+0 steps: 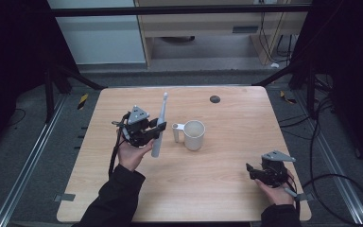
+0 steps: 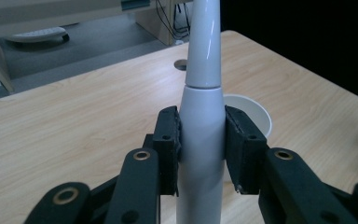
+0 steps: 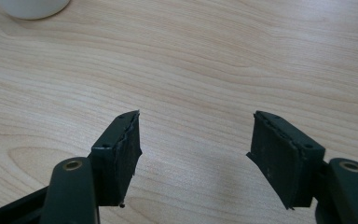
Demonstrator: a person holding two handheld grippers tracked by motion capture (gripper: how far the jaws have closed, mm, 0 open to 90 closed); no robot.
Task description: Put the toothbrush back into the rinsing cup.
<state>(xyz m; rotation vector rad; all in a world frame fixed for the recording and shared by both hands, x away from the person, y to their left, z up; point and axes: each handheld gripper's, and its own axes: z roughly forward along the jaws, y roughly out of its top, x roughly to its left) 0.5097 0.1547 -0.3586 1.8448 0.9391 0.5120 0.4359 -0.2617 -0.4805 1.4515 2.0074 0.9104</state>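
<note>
My left gripper [image 1: 157, 128] is shut on a white electric toothbrush [image 1: 159, 125], which stands nearly upright above the table with its head pointing away. In the left gripper view the pads press both sides of the toothbrush [image 2: 201, 140] handle, and my left gripper [image 2: 201, 149] hangs just short of a white mug [image 2: 249, 109]. The mug [image 1: 193, 135] stands upright mid-table, its handle toward the toothbrush. Over the table's front right, my right gripper [image 1: 251, 171] is open; between its jaws my right gripper [image 3: 193, 151] shows bare wood.
The wooden table [image 1: 227, 189] has a round dark cable hole [image 1: 214, 99] near its far edge. The mug's base [image 3: 31, 7] shows at the top left of the right gripper view. Cables trail on the floor to the right [image 1: 331, 156].
</note>
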